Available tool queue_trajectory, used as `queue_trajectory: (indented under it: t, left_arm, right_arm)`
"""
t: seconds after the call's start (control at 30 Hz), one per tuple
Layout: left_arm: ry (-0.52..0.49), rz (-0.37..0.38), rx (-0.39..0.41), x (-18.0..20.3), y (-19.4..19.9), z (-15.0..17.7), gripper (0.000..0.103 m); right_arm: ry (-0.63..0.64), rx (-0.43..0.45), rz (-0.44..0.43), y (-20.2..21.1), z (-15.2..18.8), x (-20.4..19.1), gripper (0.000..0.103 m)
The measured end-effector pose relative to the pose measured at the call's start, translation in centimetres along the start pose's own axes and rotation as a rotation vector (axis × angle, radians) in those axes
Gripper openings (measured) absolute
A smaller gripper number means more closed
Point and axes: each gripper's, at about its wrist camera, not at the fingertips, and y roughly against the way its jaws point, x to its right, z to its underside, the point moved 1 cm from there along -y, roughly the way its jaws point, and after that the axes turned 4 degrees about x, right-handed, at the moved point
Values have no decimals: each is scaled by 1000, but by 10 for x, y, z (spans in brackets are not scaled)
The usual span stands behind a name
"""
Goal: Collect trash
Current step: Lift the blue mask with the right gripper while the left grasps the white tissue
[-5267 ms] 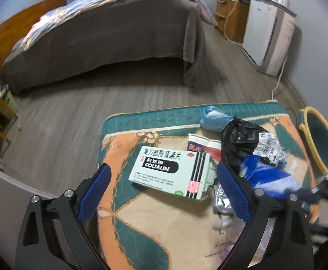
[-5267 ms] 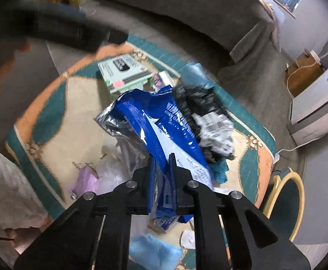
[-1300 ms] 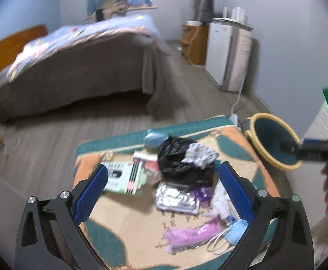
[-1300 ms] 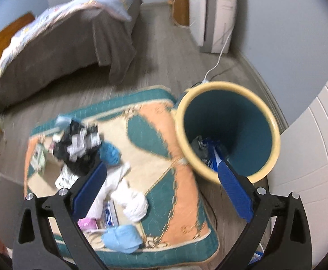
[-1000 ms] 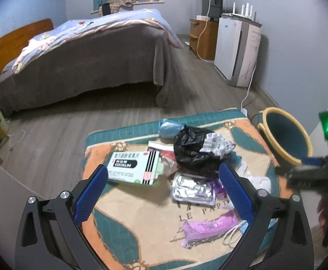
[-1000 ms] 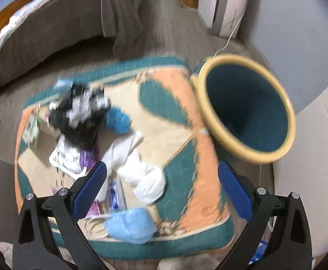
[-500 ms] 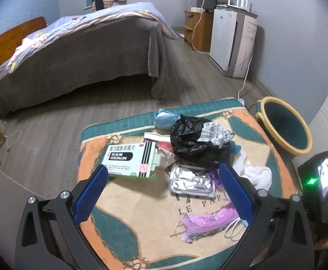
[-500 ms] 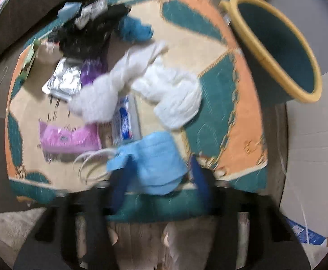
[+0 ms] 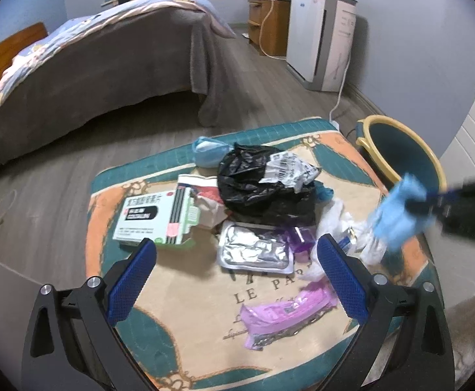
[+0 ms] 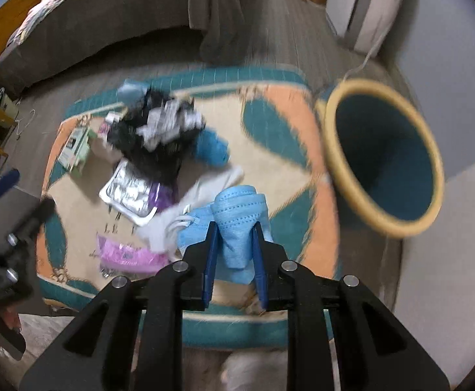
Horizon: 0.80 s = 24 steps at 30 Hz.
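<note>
Blue mask pinched, bin waiting to the right

The right gripper (image 10: pixel 233 250), whose jaws have just been closing, is clamped on the blue face mask (image 10: pixel 239 224) above the rug (image 10: pixel 288 123); the soft fold may slip or trail an ear loop before the bin (image 10: pixel 431 156), just right of the rug. The path there looks clear. The left gripper (image 9: pixel 236 275) hangs spread apart over the remaining litter.

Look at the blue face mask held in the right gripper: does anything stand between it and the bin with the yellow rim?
Nothing visible does. The right gripper is shut on the blue face mask, lifted above the rug. The bin stands open-topped just off the rug's edge, with only bare rug between them.
</note>
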Motion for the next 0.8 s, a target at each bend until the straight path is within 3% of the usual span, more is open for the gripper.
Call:
queue_trajectory:
  t: [0.17,0.37,0.43,0.6,0.8]
  left_arm:
    - [-37,13,-25,19,-19,5,98]
    - [-82,71,-76,54,-53,20,94]
    - [-99,92,-85,64,-60,22,86]
    - [-127,162,-160,89,-80,34,54]
    - [-196,183,-228,107,-93,48,26]
  right_arm:
    - [-6,89,4,5,-28,20,20]
    - [-82,57,-44,-15,-32,37,20]
    - [-95,72,-37,-12,-35,44,20]
    - [-145,65,-70,-16,-35,57,20]
    - [-151,56,-96,-17,-35,61,20]
